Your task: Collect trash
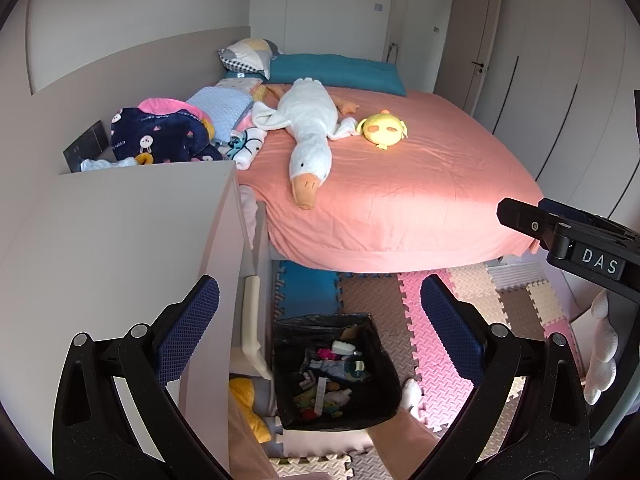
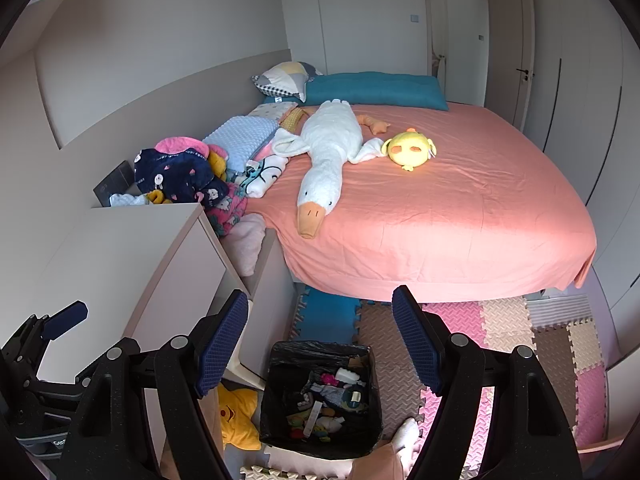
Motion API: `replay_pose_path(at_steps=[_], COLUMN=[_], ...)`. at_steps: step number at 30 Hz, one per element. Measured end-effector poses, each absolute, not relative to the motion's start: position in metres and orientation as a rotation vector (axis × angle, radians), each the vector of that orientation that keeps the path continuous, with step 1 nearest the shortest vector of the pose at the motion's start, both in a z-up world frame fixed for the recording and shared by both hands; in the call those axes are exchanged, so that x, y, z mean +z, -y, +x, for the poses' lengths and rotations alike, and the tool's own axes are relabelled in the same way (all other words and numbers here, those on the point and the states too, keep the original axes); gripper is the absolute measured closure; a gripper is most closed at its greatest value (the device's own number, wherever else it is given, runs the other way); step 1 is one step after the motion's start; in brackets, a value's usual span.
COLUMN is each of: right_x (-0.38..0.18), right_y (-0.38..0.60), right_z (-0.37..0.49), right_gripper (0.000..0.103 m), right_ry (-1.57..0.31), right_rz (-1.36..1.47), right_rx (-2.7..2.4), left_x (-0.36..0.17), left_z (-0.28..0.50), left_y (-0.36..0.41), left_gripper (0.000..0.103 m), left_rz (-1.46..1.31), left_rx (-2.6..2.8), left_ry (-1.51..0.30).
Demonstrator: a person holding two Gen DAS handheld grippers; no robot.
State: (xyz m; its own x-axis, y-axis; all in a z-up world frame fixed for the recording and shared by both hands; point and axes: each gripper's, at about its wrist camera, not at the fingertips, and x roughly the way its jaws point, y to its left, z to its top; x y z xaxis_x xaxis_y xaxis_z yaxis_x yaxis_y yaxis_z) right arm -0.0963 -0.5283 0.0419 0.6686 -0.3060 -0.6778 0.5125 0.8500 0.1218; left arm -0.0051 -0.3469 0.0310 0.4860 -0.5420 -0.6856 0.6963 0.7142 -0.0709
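- The left tool (image 1: 320, 336) hovers above the trash bin (image 1: 384, 392), its blue-padded fingers (image 1: 188, 332) spread wide, holding and touching nothing.
- The right tool (image 2: 320, 344) hangs over the same bin, likewise spread wide and empty.
- The trash bin, lined with a black bag, stands on the foam floor mat (image 2: 508, 328), just beside the white cabinet (image 2: 132, 264) and near the foot of the bed (image 2: 440, 216).
- Inside the bin lies mixed trash (image 2: 328, 404): a small white bottle, wrappers, colourful scraps.
- On the bed beyond the bin lie a white goose plush (image 2: 328, 148) and a yellow chick plush (image 2: 410, 148).
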Motion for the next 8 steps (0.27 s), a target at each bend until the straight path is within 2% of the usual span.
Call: replay_pose_path(at_steps=[8], right_x=[0.0413], right_y=[0.5290], right_z=[-0.0968], right_gripper=[0.028], right_ry=[-0.701], right_rz=[0.314], right_rx=[-0.470], left_x=[0.0291], left_z=[-0.0044], left_y=[0.3482], left_gripper=[0.006], left_rz=[0.237], left_rx=[-0.769], left_ry=[-0.758])
